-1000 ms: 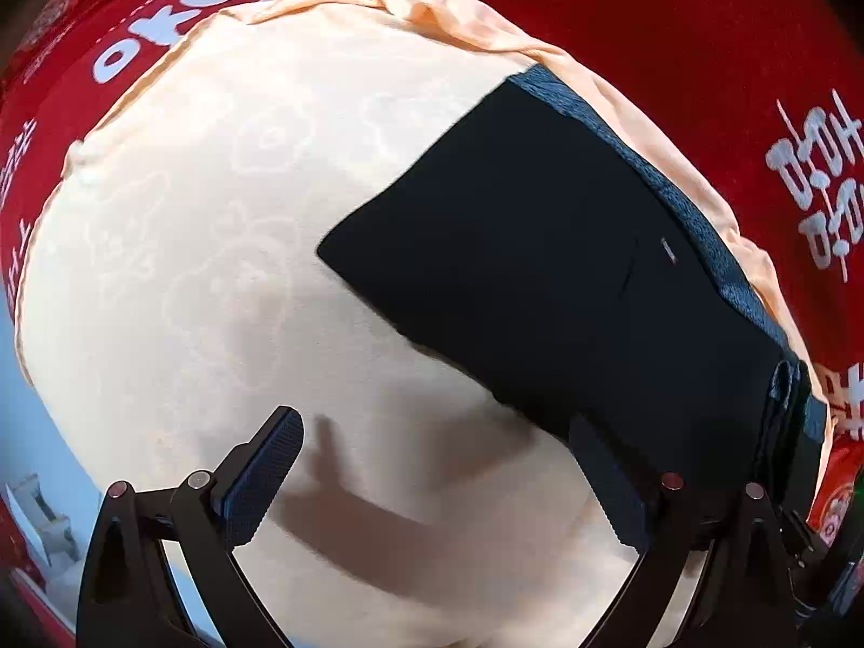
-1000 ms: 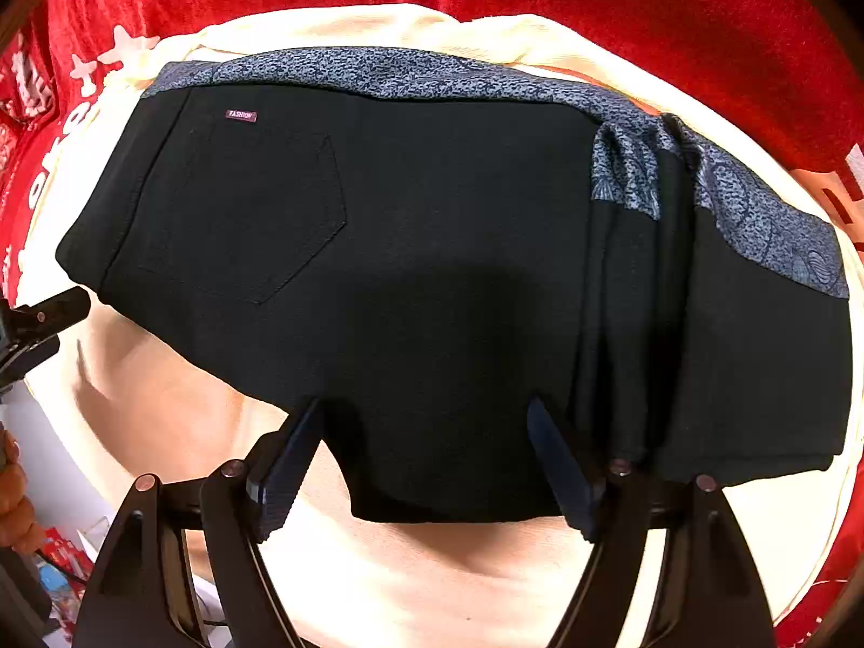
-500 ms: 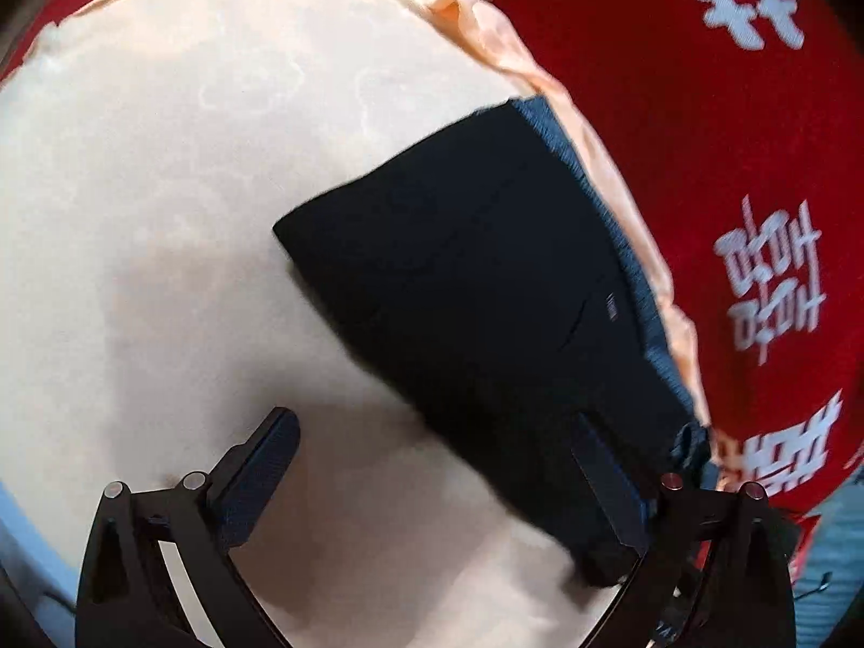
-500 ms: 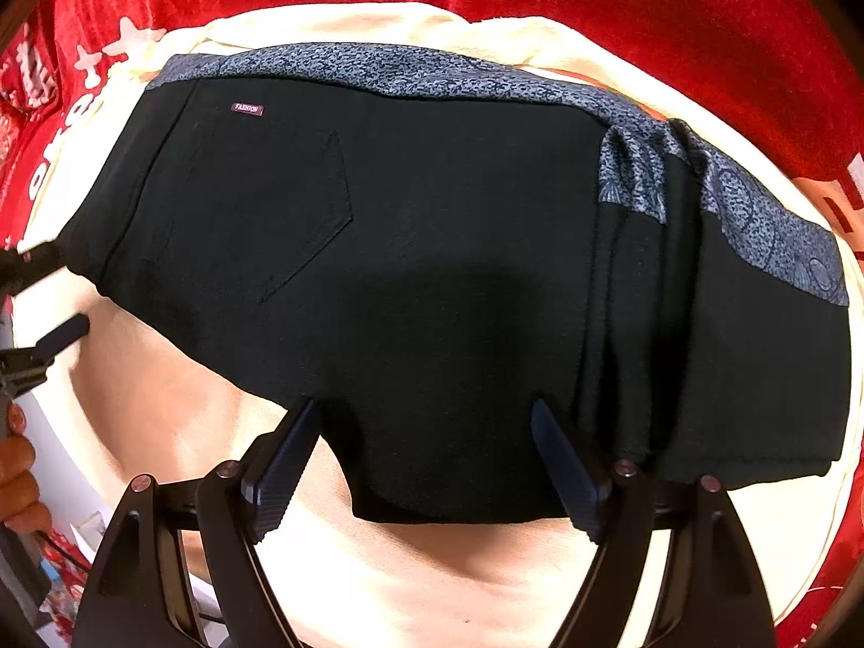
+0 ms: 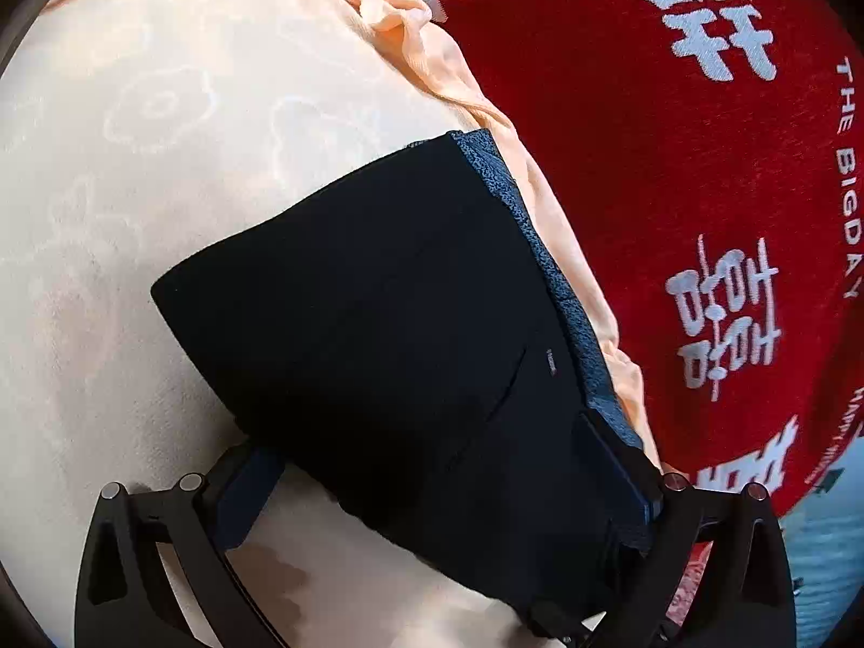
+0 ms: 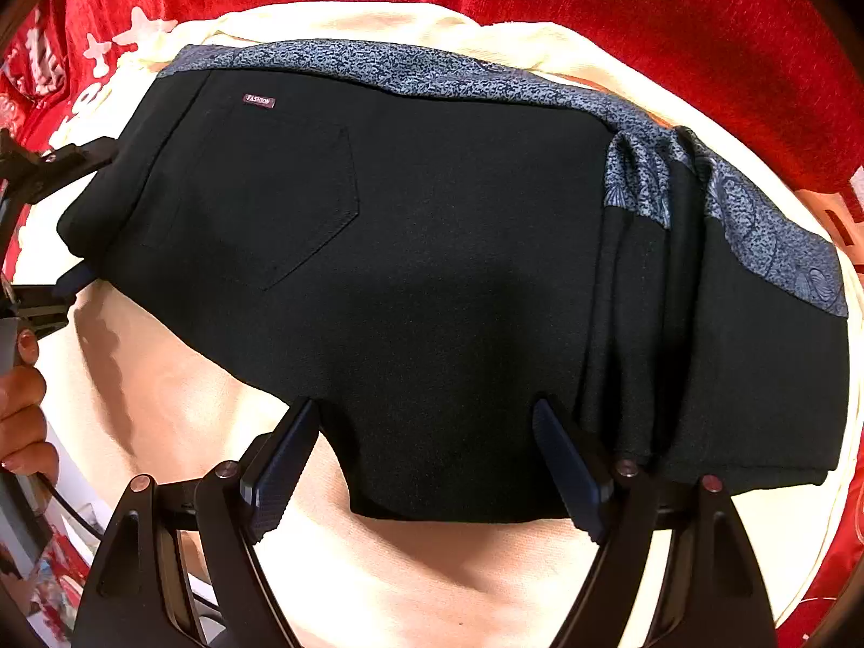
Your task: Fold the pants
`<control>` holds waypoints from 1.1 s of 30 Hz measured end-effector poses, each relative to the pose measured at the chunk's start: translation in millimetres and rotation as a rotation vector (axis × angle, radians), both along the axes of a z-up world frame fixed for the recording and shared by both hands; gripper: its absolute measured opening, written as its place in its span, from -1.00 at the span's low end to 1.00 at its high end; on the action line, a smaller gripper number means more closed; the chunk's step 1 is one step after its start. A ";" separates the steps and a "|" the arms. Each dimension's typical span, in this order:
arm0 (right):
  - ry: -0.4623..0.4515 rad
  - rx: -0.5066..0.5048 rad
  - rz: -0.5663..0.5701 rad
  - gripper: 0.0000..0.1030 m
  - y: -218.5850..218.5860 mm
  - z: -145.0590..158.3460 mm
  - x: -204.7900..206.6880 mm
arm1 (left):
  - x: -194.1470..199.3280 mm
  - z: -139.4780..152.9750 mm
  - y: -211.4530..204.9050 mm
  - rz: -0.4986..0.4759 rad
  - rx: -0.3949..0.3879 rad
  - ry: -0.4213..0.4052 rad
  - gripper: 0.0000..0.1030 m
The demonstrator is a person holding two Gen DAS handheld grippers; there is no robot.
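Looking straight down through the right hand-held gripper (image 6: 424, 410) onto black pants (image 6: 432, 270), doubled into a broad bundle on a cream cloth (image 6: 432, 583) over a red blanket (image 6: 594, 5). Running left to right across that frame, with the grey patterned waistband (image 6: 432, 73) along the upper edge and the back pocket (image 6: 281, 205) at centre left. Bunched into a thicker ridge of layers at the right. Spread wide and gripping nothing, with the bundle's lower edge showing between the two fingers (no pinch or pucker in the fabric there).

Reaching in at the left edge of the same frame as the left hand-held gripper (image 6: 89, 210), carried by a hand (image 6: 21, 410) at lower left, one finger on each side of the bundle's short left end. Showing in the left wrist view the same hand-held gripper (image 5: 426, 448) parted wide too, straddling that end of the pants at lower centre, waistband trailing toward upper centre. No squeeze on the fabric visible, so read as released.

Turning, most likely, on that short left end: nearest the left hand-held gripper, long axis stretching away toward the ridge. Probably calling for closing there and carrying the end over. Risking a grab of the top layer only. No containers anywhere in view.
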State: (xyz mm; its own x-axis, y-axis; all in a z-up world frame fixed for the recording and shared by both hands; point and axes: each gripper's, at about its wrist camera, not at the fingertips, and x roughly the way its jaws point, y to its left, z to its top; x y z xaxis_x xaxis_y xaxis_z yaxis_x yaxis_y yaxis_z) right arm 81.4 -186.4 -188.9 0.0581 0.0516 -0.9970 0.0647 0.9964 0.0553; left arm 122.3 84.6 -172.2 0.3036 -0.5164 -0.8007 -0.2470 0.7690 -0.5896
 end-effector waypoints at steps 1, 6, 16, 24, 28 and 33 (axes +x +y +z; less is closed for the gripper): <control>0.001 0.002 0.000 0.63 -2.4 3.3 1.6 | -0.2 1.4 -1.8 0.000 0.013 0.004 0.96; -0.009 0.023 -0.001 0.63 -9.7 10.4 4.0 | -0.3 22.5 -8.2 -0.006 -0.054 -0.060 0.96; -0.024 0.070 -0.040 0.64 -34.7 37.4 15.5 | 12.7 -2.9 -21.5 0.012 0.126 0.029 0.76; -0.088 0.208 -0.124 0.64 -70.4 98.2 64.7 | 11.5 17.4 -47.9 -0.160 0.452 -0.038 -0.29; -0.076 0.344 -0.077 0.64 -49.3 119.0 112.7 | -12.6 37.8 -91.7 -0.366 0.697 -0.233 -0.31; 0.059 0.453 0.085 0.66 19.4 112.9 166.0 | -41.4 43.5 -113.6 -0.512 0.826 -0.358 -0.31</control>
State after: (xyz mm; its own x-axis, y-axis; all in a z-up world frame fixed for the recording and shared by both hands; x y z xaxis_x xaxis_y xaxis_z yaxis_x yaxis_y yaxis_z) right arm 247.3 -167.0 -76.0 -0.0218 0.4850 -0.8742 -0.0002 0.8744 0.4852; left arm 81.0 -29.0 -128.8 0.4923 0.0186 -0.8702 0.3096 0.9307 0.1950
